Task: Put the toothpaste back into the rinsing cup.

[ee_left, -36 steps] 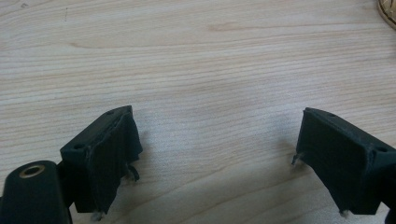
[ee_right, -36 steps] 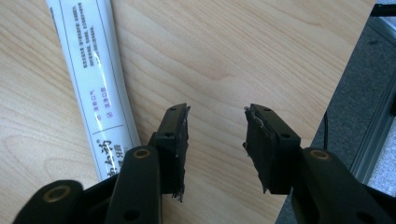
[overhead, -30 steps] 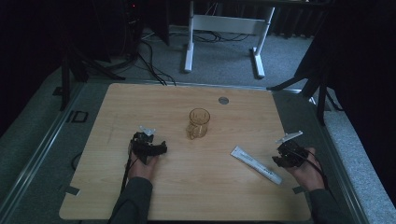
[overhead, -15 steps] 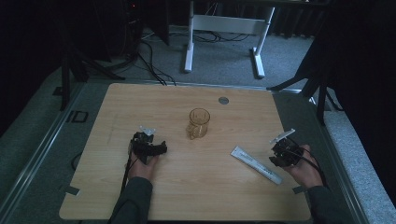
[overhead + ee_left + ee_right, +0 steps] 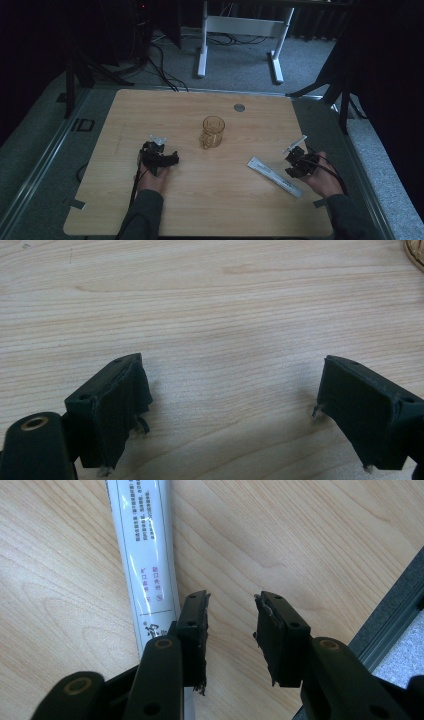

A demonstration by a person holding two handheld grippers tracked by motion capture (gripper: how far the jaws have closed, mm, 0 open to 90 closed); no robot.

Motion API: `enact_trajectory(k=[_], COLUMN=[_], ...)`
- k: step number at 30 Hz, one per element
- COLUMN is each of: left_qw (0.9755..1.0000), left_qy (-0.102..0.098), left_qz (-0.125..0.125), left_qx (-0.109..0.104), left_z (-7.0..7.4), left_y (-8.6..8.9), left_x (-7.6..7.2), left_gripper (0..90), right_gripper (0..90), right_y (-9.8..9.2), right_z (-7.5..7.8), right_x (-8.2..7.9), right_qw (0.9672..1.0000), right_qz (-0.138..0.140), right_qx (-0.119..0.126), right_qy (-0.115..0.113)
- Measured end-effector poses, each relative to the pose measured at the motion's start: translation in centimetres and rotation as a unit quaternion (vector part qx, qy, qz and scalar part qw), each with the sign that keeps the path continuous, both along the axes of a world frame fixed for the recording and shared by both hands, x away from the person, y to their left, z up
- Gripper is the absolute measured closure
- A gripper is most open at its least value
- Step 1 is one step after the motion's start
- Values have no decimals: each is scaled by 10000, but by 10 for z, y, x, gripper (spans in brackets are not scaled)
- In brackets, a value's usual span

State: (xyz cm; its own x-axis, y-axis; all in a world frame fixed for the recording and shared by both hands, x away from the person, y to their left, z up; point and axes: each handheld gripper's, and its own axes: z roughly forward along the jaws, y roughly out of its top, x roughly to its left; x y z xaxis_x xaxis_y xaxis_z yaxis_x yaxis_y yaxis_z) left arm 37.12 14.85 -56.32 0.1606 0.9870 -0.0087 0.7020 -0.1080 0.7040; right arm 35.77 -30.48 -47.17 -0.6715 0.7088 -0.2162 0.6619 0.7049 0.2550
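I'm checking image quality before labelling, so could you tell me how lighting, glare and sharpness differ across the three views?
High view: dim and soft, dark surroundings, the table evenly lit, the glass mug low in contrast. Left gripper view: bright, wood grain sharp, faint shadows beside the jaws. Right gripper view: bright, glare streaks on the white tube, whose small print is legible in shape only.

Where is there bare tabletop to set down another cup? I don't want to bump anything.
Free: the far-left corner of the table beyond the left gripper, and the wide near strip between the two forearms. Also the stretch between the glass mug and the right edge. Crowded: around the flat packet beside the right gripper, whose open jaws hold nothing.
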Motion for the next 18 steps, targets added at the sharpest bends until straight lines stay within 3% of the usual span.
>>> enact_trajectory(k=[8,18], left_qw=[10000,10000], left_qy=[0,2], left_qz=[0,0], left_qx=[1,10], left_z=[0,0], left_y=[0,0], left_x=[0,0], left_gripper=[119,123], right_gripper=[608,621], right_y=[5,23], right_z=[0,-3], right_x=[3,5], right_qw=[10000,9989], right_qz=[22,282], right_qx=[8,-175], right_qy=[80,333])
